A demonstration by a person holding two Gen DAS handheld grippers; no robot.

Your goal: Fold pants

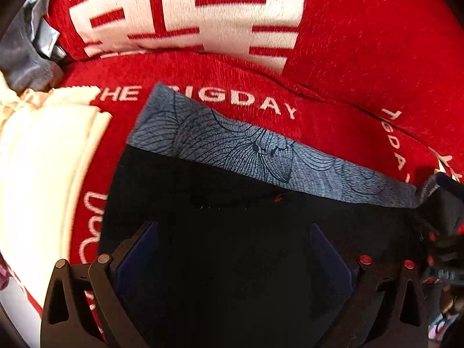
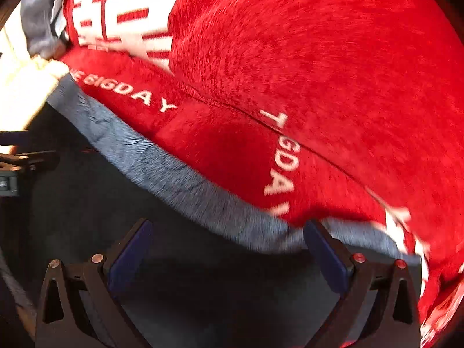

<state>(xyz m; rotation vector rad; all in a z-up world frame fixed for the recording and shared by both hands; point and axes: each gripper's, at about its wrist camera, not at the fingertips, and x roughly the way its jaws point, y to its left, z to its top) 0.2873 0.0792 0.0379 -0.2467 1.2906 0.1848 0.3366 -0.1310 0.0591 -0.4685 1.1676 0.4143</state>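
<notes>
Red blanket [image 1: 362,58] beneath, dark pants [image 1: 232,203] between both wide-apart jaws, contact unclear.

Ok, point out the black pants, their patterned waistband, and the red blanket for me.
black pants [image 1: 232,197]: left wrist view, on the dark cloth just below the band.
patterned waistband [image 1: 232,145]: left wrist view, middle of the grey-blue floral strip.
red blanket [image 2: 333,72]: right wrist view, plain red pile, upper right.

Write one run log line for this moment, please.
left gripper open | right gripper open | pants on red blanket
</notes>
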